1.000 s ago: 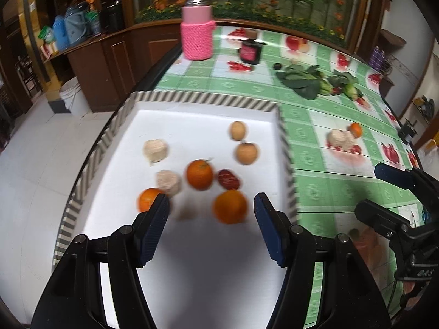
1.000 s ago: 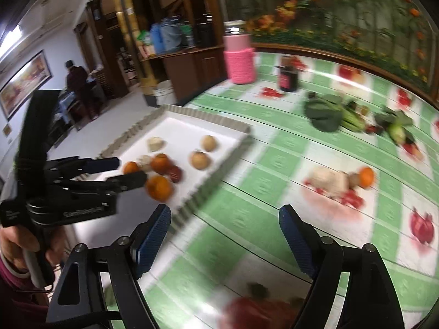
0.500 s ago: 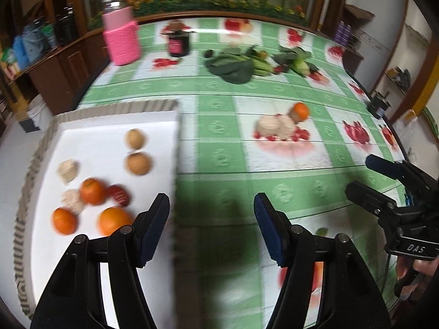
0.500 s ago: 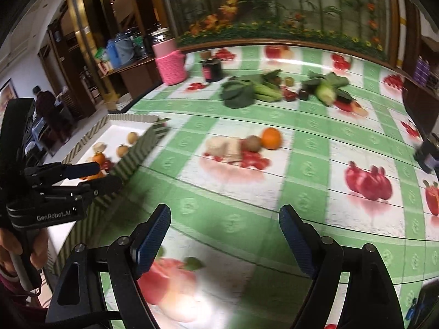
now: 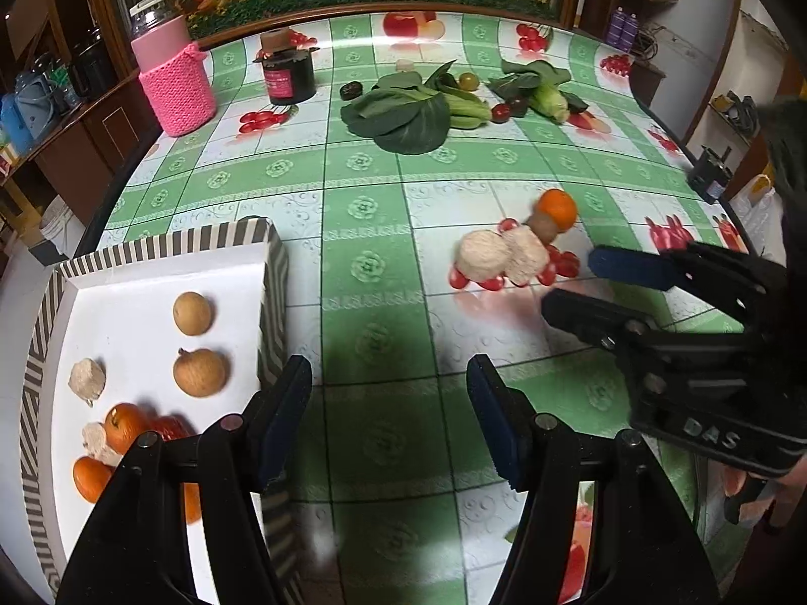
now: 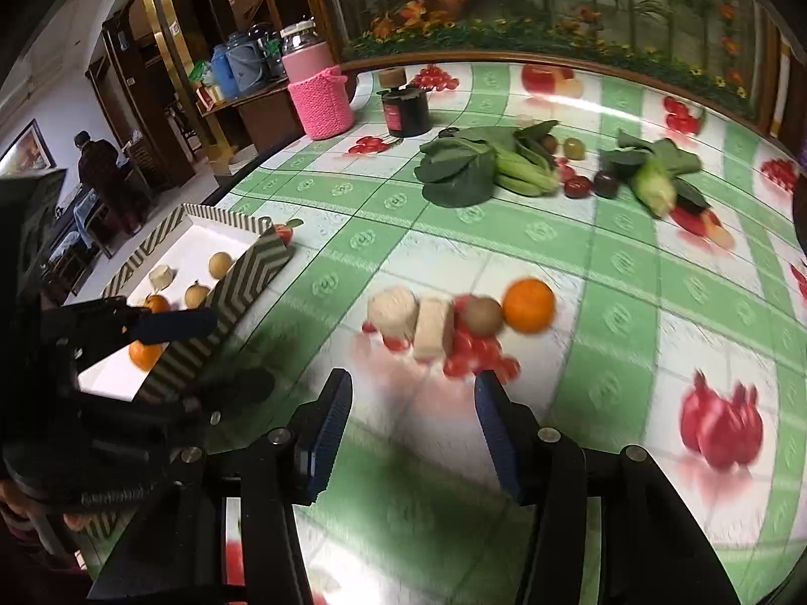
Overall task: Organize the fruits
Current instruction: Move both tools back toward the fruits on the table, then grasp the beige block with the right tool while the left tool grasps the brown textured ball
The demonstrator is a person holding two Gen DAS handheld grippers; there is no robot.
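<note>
A white tray with a striped rim sits at the table's left and holds oranges, two brown round fruits and pale chunks. On the green cloth lie an orange, a brown fruit and two pale chunks. My right gripper is open and empty just short of that group; it also shows in the left wrist view. My left gripper is open and empty beside the tray's right rim.
A pink knit-covered jar and a dark jar stand at the back. Leafy greens, small dark fruits and a corn cob lie at the far middle. The table edge drops off left of the tray.
Both grippers swung right, away from the tray. The right gripper has come close to the loose orange and pale chunks, and its jaws have narrowed. The left stays open.
</note>
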